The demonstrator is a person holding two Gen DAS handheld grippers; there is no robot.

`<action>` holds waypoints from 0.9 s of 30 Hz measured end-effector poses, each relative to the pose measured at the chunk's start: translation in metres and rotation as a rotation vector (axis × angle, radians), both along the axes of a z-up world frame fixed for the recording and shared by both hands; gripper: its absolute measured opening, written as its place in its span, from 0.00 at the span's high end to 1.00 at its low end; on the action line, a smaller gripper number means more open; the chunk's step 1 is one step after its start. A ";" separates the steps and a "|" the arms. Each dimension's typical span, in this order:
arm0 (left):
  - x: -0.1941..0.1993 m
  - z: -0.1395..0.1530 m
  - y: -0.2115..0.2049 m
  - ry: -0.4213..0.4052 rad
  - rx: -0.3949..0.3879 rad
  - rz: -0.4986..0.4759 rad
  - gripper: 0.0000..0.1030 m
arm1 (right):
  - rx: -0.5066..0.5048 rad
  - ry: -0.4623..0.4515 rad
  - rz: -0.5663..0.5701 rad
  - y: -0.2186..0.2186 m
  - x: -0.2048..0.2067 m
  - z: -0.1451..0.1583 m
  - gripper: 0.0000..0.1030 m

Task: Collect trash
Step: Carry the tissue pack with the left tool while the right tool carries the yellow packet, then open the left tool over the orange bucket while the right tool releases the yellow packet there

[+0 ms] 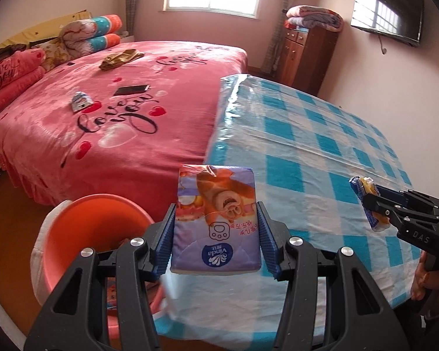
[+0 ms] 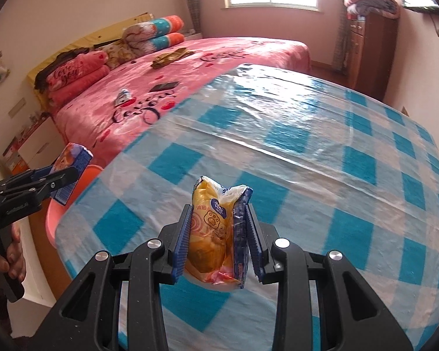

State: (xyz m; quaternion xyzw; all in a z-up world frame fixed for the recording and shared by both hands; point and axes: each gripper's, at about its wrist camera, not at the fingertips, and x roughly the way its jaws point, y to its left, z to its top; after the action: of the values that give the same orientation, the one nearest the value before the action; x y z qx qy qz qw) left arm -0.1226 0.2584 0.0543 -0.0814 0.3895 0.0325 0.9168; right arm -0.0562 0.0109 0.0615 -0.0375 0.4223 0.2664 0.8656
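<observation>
Above a blue-checked table, the left gripper clamps a purple tissue pack. Beside it, the right gripper squeezes a crumpled yellow tissue pack. An orange bin sits just left of the table.

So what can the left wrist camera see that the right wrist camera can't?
Only the left wrist view shows the wall TV and the inside of the orange bin. Only the right wrist view shows the white bedside cabinet. Both show the purple tissue pack clamped in the left gripper, the crumpled yellow pack clamped in the right gripper, the checked table and the pink bed.
</observation>
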 end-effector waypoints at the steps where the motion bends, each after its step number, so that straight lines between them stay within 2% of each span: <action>1: -0.001 0.000 0.004 0.001 0.003 0.009 0.49 | 0.002 0.001 0.013 0.005 -0.001 0.001 0.64; 27: -0.039 -0.026 0.099 0.057 0.016 0.237 0.48 | 0.049 0.044 0.381 0.156 -0.023 0.027 0.64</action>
State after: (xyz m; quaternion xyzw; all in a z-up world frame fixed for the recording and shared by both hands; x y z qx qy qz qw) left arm -0.1616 0.3569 0.0283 -0.1187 0.4029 0.1458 0.8957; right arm -0.0795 0.1667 0.0885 -0.0899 0.4198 0.4365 0.7906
